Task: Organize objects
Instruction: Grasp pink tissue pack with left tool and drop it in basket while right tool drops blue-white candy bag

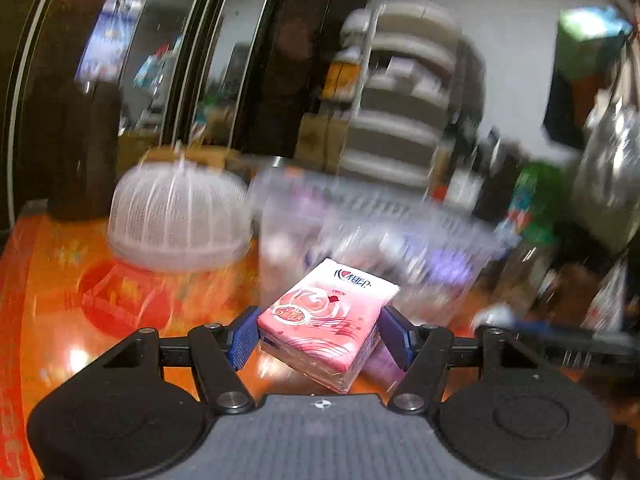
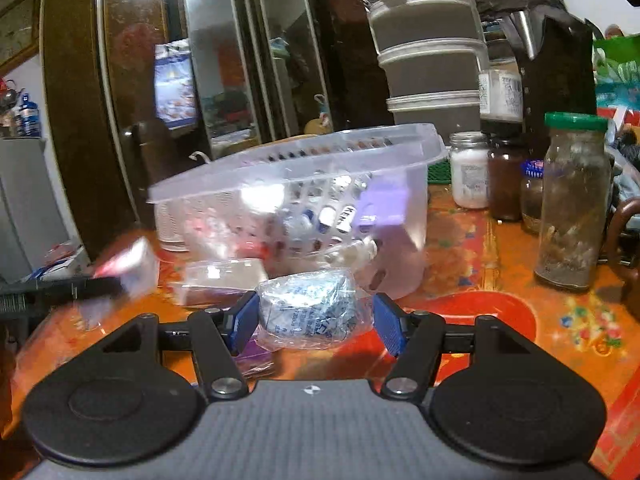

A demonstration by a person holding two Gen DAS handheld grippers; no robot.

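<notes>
left gripper [image 1: 319, 334] jaws pinching pink tissue pack [image 1: 326, 318] above orange counter [image 1: 48, 280], right gripper [image 2: 315, 323] jaws pinching clear bagged blue-print packet [image 2: 308, 310], clear basket [image 2: 304, 188] just beyond, jars far right

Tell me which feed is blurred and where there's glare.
Left wrist: background heavily motion-smeared, only the pink tissue pack in the jaws stays sharp. Right wrist: mostly crisp, but the left edge streaks, and glare whitens the clear basket wall.

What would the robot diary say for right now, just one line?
left gripper: shut on pink tissue pack | right gripper: shut on clear bag | clear basket: ahead on orange table
</notes>
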